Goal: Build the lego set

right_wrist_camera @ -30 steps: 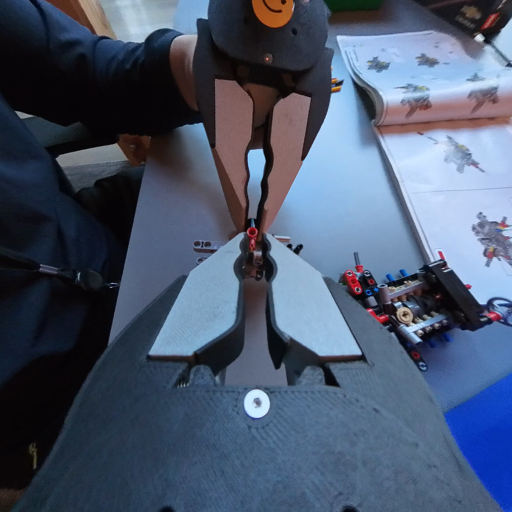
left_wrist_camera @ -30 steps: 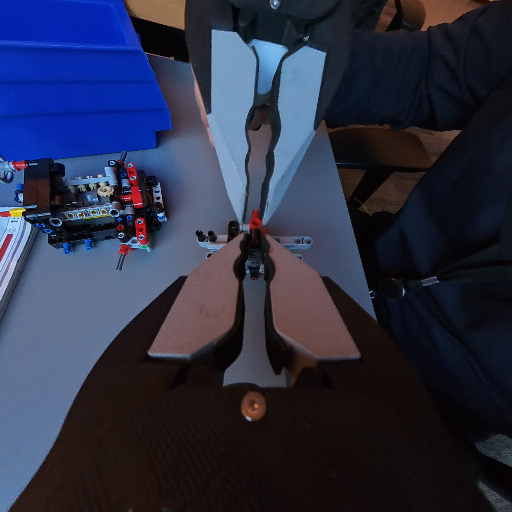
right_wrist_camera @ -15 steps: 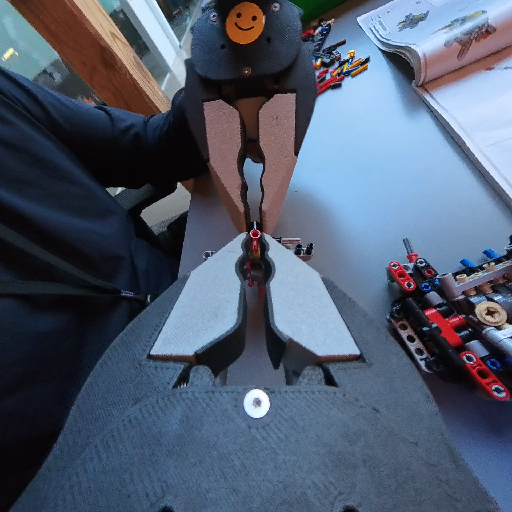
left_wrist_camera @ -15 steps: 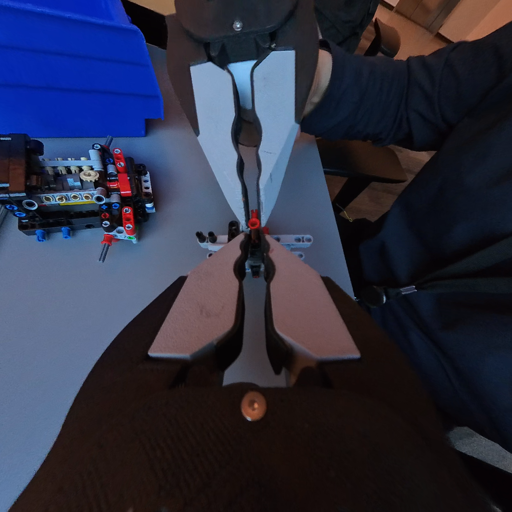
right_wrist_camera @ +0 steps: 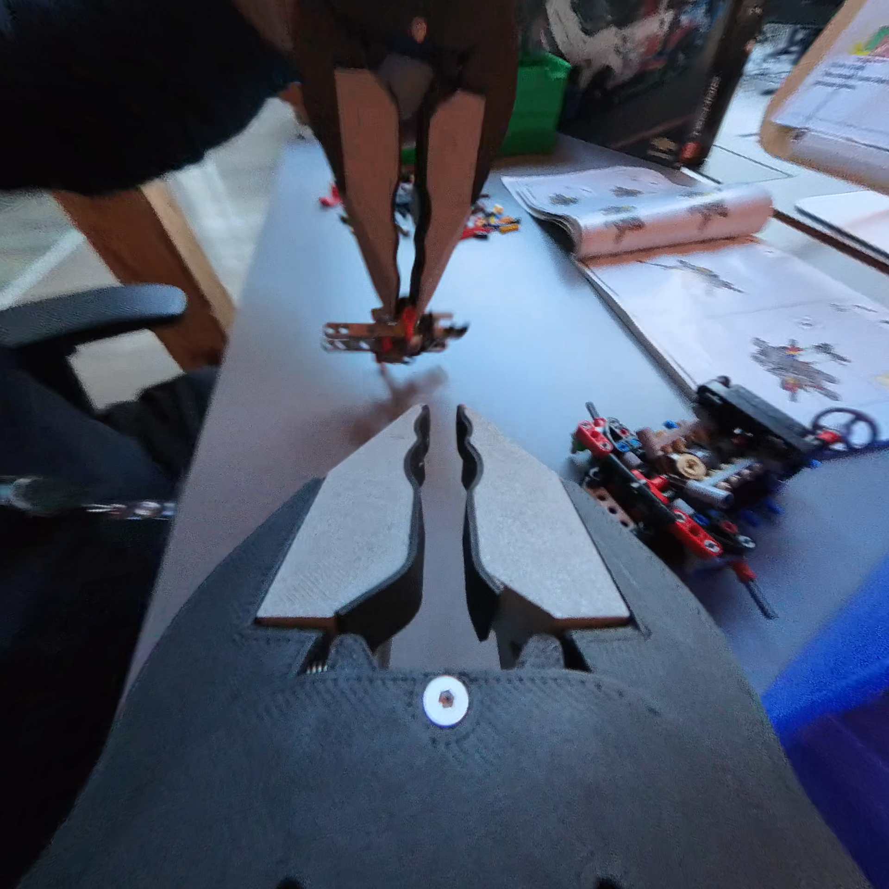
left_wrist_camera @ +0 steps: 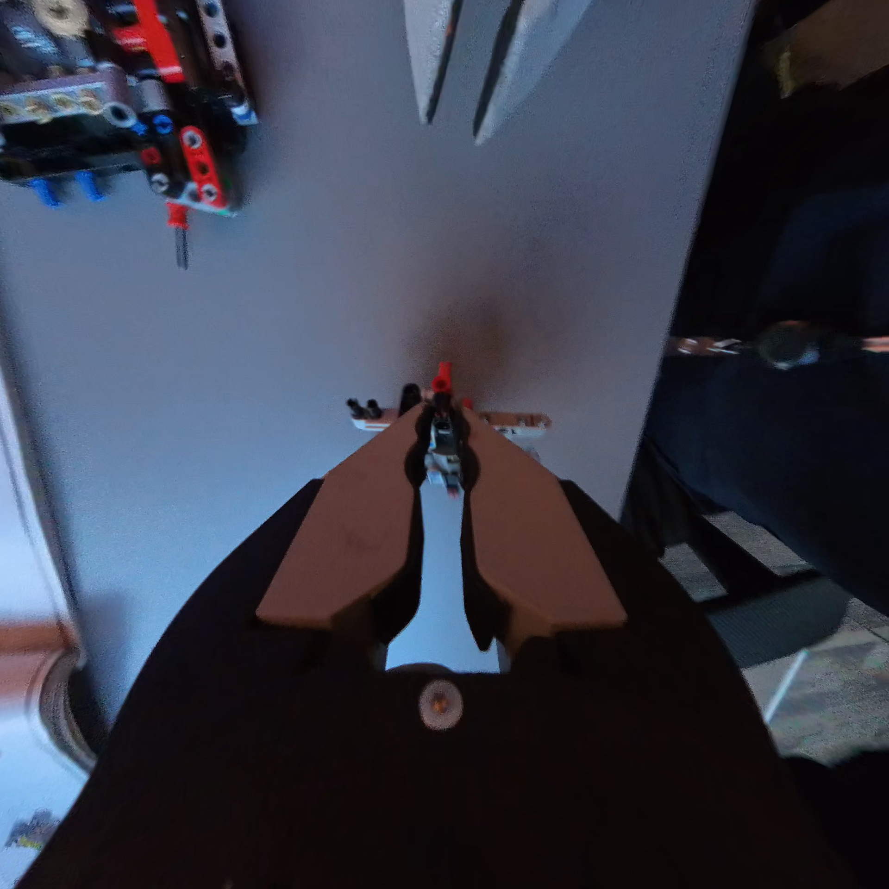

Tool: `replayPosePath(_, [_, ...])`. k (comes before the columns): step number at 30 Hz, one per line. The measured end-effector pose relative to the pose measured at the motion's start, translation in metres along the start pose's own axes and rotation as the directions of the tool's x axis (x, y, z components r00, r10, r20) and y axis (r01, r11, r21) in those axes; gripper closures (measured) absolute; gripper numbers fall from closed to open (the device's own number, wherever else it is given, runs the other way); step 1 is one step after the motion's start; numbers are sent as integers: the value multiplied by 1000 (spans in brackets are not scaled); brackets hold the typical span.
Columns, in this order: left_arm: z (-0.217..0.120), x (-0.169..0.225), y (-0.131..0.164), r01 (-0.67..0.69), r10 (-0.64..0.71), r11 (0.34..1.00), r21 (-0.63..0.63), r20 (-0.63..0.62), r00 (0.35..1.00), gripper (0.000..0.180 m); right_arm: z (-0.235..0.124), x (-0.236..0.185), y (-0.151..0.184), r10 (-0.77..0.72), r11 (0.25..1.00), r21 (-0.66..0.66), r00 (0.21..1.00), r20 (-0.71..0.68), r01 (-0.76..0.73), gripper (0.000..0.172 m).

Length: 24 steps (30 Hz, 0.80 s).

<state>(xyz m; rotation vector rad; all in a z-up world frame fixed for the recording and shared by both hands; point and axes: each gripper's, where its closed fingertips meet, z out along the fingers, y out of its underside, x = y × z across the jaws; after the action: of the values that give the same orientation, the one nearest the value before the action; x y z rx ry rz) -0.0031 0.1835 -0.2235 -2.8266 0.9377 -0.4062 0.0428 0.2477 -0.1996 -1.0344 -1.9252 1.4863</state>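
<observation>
Holding a small grey, black and red brick assembly (left_wrist_camera: 445, 433) pinched between its two brown fingers, my left gripper (left_wrist_camera: 443, 418) hangs above the grey table (left_wrist_camera: 336, 312), its jaws nearly closed and pressing on the piece's middle. A red pin (left_wrist_camera: 441, 377) sticks out just beyond the fingertips, and pale beams reach out to either side of them. In the right wrist view this gripper comes down steeply from above with the assembly (right_wrist_camera: 389, 332) clear of the tabletop, its shadow falling beneath.

My right gripper (right_wrist_camera: 441, 409) sits apart from that piece, pulled back towards me, with a narrow gap between its grey fingers and only bare table showing between them. In the left wrist view its fingers (left_wrist_camera: 433, 62) appear far ahead, pointing down.

To the right of my right gripper lies a larger built model (right_wrist_camera: 673, 481) in black, red and grey, resting on the table. Beyond it an open instruction booklet (right_wrist_camera: 697, 288) lies flat. Further ahead, behind the left gripper, loose small bricks (right_wrist_camera: 486, 223) are scattered, with a green bin (right_wrist_camera: 539, 106) and a dark box (right_wrist_camera: 664, 72) past them. A blue bin (right_wrist_camera: 827, 673) edges in at the near right. A dark sleeve (right_wrist_camera: 120, 86) reaches in from the upper left, and an office chair armrest (right_wrist_camera: 91, 308) shows off the table's left edge
</observation>
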Motion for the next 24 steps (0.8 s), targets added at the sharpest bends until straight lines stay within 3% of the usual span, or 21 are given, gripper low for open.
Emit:
replayPosePath(1, [15,-1,-5,-7,7,1000,-14,9,1000,173,1,2,3,-25,999,-20,999,-30,25,159])
replayPosePath(3, [30,3,-9,-5,5,999,-37,-4,1000,147,-2,5,1,-74,997,-20,994,-80,72,156])
replayPosePath(5, [11,-6,-13,14,-14,1000,-3,59,998,139,-8,10,-2,-129,992,-7,981,-147,129,157])
replayPosePath(9, [-94,-20,-33,50,-107,963,266,204,973,131,-23,15,-14,-151,984,66,966,-211,168,159])
replayPosePath(12, [-178,-21,-40,-1,-193,853,521,318,928,130,-25,18,-19,-150,980,93,959,-240,177,159])
replayPosePath(14, [-203,-19,-33,-24,-249,765,644,329,911,134,-23,18,-18,-157,980,83,957,-244,182,159])
replayPosePath(16, [-195,-26,-18,-28,-284,708,706,320,904,135,-19,18,-15,-166,980,67,955,-246,188,160])
replayPosePath(20, [-120,-65,18,33,-352,650,759,262,899,132,-12,16,-15,-190,976,53,949,-251,209,161])
replayPosePath(24, [-69,-97,34,37,-406,507,861,200,892,131,0,15,-14,-196,976,43,950,-241,212,163])
